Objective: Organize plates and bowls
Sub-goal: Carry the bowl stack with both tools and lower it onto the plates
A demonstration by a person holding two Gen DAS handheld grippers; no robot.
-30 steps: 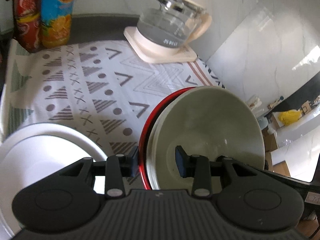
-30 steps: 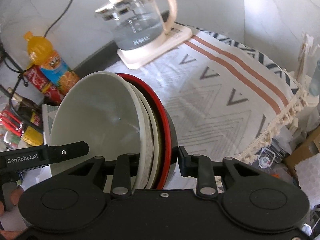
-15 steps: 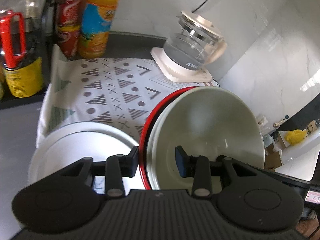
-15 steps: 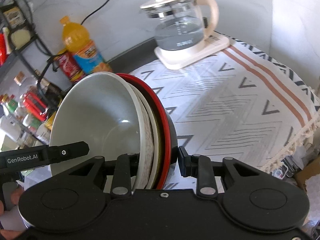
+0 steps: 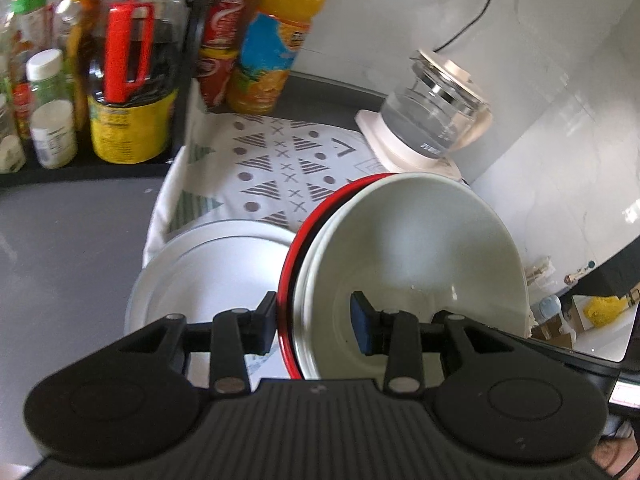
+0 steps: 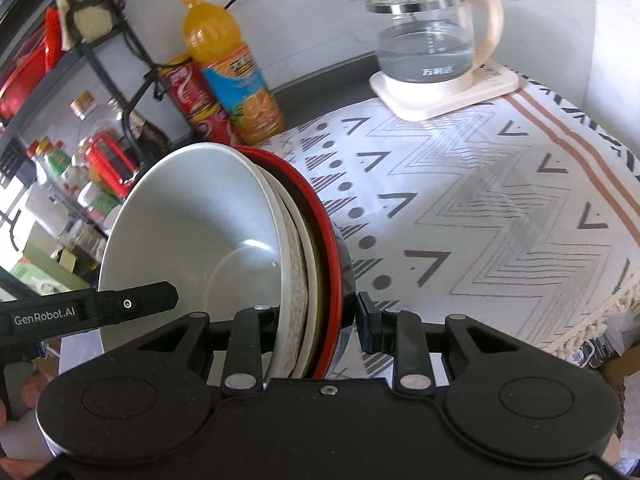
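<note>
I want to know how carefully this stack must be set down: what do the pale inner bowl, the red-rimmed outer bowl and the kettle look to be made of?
Pale inner bowl: glazed ceramic by its look, smooth with soft glossy highlights. Red-rimmed outer bowl: glossy red inside, dark outside; lacquered plastic or melamine, possibly glazed ceramic. Kettle: clear glass body showing water, with a cream handle, lid and base, apparently plastic.
</note>
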